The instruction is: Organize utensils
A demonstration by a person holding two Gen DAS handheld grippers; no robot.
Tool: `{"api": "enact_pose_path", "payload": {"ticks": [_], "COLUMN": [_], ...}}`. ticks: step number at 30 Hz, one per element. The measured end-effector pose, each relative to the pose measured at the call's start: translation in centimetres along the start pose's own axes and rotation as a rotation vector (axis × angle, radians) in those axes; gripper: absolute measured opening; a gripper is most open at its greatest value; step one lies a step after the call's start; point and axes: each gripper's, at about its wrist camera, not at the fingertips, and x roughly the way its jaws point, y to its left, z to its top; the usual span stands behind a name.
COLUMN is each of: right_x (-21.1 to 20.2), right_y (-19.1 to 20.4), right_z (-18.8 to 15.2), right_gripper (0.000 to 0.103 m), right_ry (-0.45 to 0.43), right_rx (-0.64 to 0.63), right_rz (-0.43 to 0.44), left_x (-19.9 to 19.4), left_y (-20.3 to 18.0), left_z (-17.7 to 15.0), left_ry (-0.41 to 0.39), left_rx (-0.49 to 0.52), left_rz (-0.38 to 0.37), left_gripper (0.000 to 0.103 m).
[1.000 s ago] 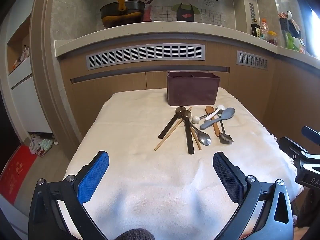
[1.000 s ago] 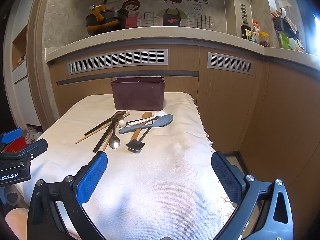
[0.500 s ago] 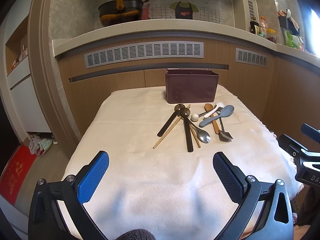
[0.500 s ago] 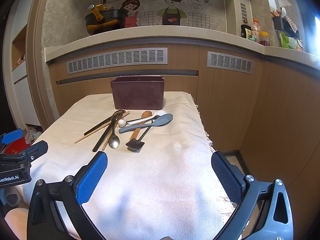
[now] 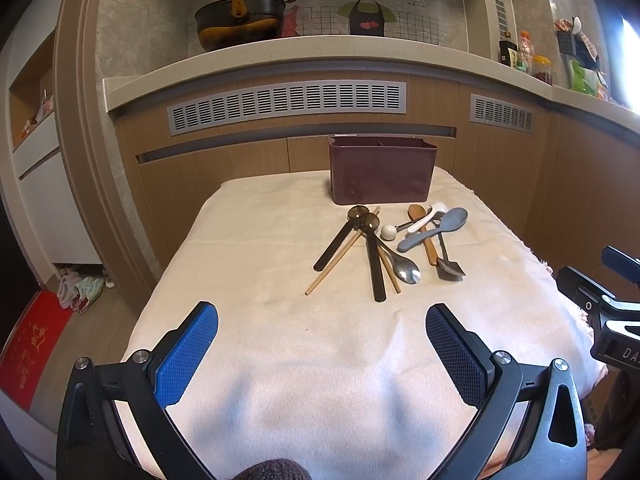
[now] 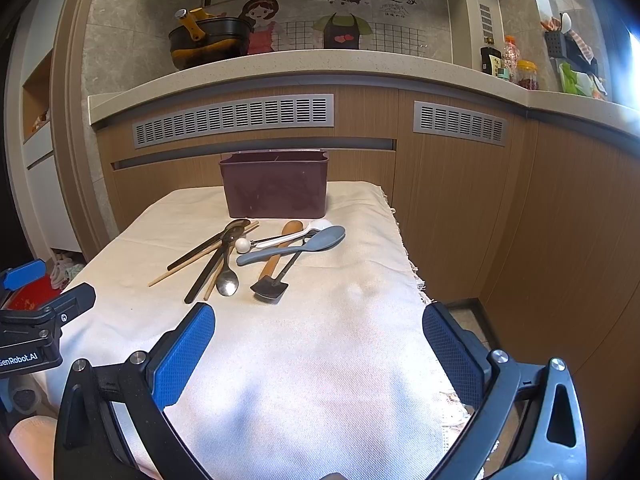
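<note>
A dark maroon utensil holder (image 5: 381, 173) (image 6: 274, 185) stands upright at the far end of a cloth-covered table (image 5: 248, 248) (image 6: 360, 320). In front of it lies a loose pile of utensils: two dark spoons (image 5: 338, 237), wooden chopsticks (image 5: 340, 252), a steel spoon (image 5: 404, 268) (image 6: 227, 276), a blue-grey spoon (image 5: 436, 230) (image 6: 296, 246), a wooden spoon (image 6: 280, 248), a white spoon and a small black spatula (image 6: 270, 287). My left gripper (image 5: 322, 336) and right gripper (image 6: 319, 336) both stand open over the near cloth, holding nothing.
A wooden counter front with grey vents (image 5: 288, 106) rises right behind the table, with a pan (image 5: 240, 22) and jars (image 5: 528, 58) on top. The table's right edge (image 6: 412, 276) drops to the floor. A red mat (image 5: 28, 340) lies on the floor at left.
Both grippers have drifted slightly; the view of the table shifted a little. Nothing on the table has moved, and both stay open.
</note>
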Motion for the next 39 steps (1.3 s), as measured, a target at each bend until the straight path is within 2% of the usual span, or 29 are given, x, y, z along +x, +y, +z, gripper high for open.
{"api": "enact_pose_path", "payload": {"ticks": [39], "right_x": [0.68], "right_y": [-0.11], "right_z": [-0.33], "right_gripper": [0.103], "right_ry": [0.017], "right_rx": [0.003], "right_rz": [0.003], "left_x": [0.37], "left_y": [0.24], "left_z": [0.10], "left_ry": [0.026], "left_rx": [0.005], "left_rz": [-0.010], "left_gripper": [0.103]}}
